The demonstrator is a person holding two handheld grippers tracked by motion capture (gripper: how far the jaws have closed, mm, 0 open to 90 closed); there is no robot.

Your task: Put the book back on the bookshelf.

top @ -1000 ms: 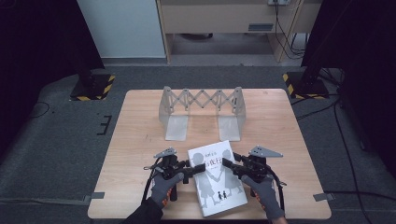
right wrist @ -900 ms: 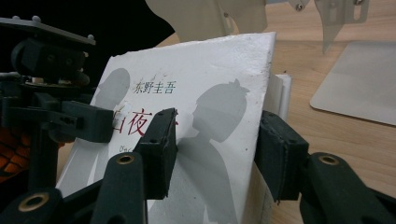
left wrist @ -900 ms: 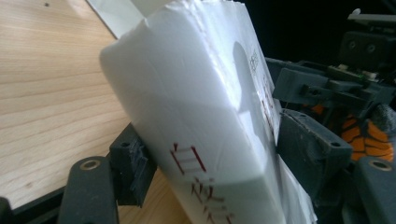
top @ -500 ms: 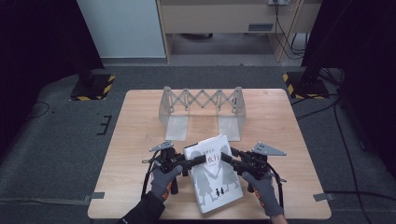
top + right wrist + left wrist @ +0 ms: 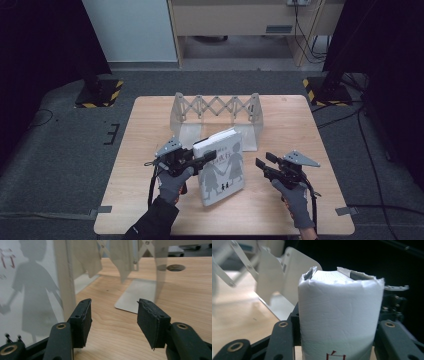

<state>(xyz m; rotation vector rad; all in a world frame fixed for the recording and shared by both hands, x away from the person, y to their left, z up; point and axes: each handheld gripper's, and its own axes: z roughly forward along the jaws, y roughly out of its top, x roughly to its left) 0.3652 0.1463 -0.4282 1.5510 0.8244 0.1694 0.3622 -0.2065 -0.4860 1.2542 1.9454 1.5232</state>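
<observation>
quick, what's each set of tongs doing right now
Left tongs: shut on the white book, gripping its spine.
Right tongs: open, holding nothing.

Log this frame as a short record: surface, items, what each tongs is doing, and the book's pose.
surface: wooden table
items: white book with silhouette figures on its cover; expanding bookend rack at the far side of the table
left tongs: shut on the book's spine, jaws on either side
right tongs: open, holding nothing, apart from the book's right edge
book pose: tilted up, top end raised toward the rack, lower corner near the table
rack contents: none visible
</observation>
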